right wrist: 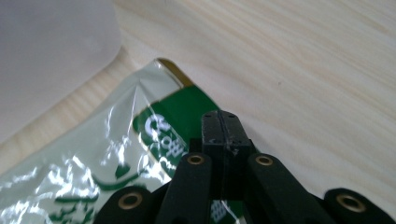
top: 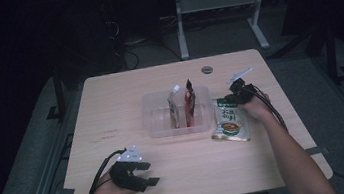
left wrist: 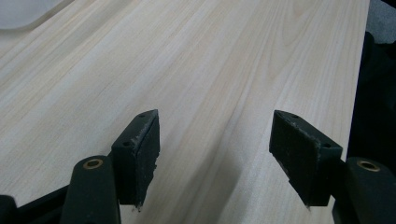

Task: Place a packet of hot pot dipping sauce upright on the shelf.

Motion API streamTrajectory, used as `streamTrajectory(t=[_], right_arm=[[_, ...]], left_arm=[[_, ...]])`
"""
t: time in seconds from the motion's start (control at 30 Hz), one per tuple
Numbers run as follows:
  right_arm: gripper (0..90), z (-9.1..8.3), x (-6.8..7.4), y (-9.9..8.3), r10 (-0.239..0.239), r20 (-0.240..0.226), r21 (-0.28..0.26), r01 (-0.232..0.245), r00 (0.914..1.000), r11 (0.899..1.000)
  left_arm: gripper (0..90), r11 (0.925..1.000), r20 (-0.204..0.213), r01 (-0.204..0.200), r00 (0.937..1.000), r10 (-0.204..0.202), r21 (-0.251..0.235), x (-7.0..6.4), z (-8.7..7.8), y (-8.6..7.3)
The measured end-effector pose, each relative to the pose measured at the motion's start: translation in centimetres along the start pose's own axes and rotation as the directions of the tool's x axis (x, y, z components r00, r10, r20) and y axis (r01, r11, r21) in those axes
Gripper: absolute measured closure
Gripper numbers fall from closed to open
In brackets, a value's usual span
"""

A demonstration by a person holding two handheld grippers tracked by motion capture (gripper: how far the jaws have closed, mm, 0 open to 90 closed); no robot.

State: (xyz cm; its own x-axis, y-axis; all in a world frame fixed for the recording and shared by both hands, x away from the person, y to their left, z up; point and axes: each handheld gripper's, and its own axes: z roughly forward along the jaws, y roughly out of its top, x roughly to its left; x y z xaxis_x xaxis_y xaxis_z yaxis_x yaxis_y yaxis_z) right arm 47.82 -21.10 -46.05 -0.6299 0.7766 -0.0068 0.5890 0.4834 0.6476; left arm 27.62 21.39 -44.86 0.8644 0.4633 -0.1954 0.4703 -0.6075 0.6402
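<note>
Light wood counter (top: 111, 110), dark room around it. Clear plastic bin (top: 156, 124) sits mid-counter with two packets standing upright inside: a pale one (top: 173, 109) with a white top, and a red one (top: 190, 105) just beside it on the right. Round grommet (top: 206, 69) near the far edge. Desk legs on the floor behind. Nothing lies between the right gripper and the bin's right wall apart from the pouch itself.

Green-and-white food pouch (top: 230, 121) lies flat on the counter, just right of the bin, near or touching the bin wall; cannot tell which from the high view. In the right gripper view the bin corner (right wrist: 51, 51) is close to the pouch's top corner.

Right gripper (top: 238, 96) is at the pouch's far end. Its fingers (right wrist: 212, 133) are pressed together, no gap between them, sitting over the dark green band at the top edge (right wrist: 187, 109) of the pouch. They look clamped on that edge, though the film between them is hidden.

Pouch long axis runs roughly from far to near across the counter, top end toward the far side at the gripper, bottom end toward the person, tilted slightly to the right. Printed face up.

Left gripper (top: 142, 174) rests at the near left of the counter, well apart from the pouch and bin. Its fingers (left wrist: 140, 154) are spread wide with bare wood between them, holding nothing.
</note>
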Motion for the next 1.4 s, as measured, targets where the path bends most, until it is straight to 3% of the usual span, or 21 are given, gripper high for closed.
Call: streamTrajectory(t=[0.2, 0.4, 0.67, 1.03, 1.4], right_arm=[[90.0, 0.7, 0.1, 0.6, -0.034, 0.029, 0.044, 0.032, 0.999, 0.998], [90.0, 0.2, 0.0, 0.1, -0.025, -0.019, 0.06, 0.026, 0.9995, 0.998], [90.0, -1.2, 1.2, -1.2, -0.066, -0.089, 0.082, 0.074, 0.9939, 0.994], [90.0, -4.1, 4.1, -4.1, -0.154, -0.179, 0.117, 0.176, 0.9718, 0.977], [90.0, -6.3, 7.4, -6.7, -0.191, -0.272, 0.102, 0.226, 0.943, 0.969]], left_arm=[[33.0, 1.0, 0.004, -0.003, 1.0, 0.003, 0.003, -0.1, 0.0, 0.1], [33.0, 1.0, 0.004, -0.001, 1.0, 0.001, 0.008, -0.1, 0.1, 0.0], [33.0, 0.9997, 0.014, -0.014, 0.9998, 0.014, 0.02, -0.3, 0.4, 0.2], [33.0, 0.9997, 0.014, -0.022, 0.9997, 0.022, 0.013, -0.5, 0.4, 0.4], [32.7, 0.9992, 0.008, -0.041, 0.9991, 0.041, 0.003, -0.9, 0.5, 0.8]])
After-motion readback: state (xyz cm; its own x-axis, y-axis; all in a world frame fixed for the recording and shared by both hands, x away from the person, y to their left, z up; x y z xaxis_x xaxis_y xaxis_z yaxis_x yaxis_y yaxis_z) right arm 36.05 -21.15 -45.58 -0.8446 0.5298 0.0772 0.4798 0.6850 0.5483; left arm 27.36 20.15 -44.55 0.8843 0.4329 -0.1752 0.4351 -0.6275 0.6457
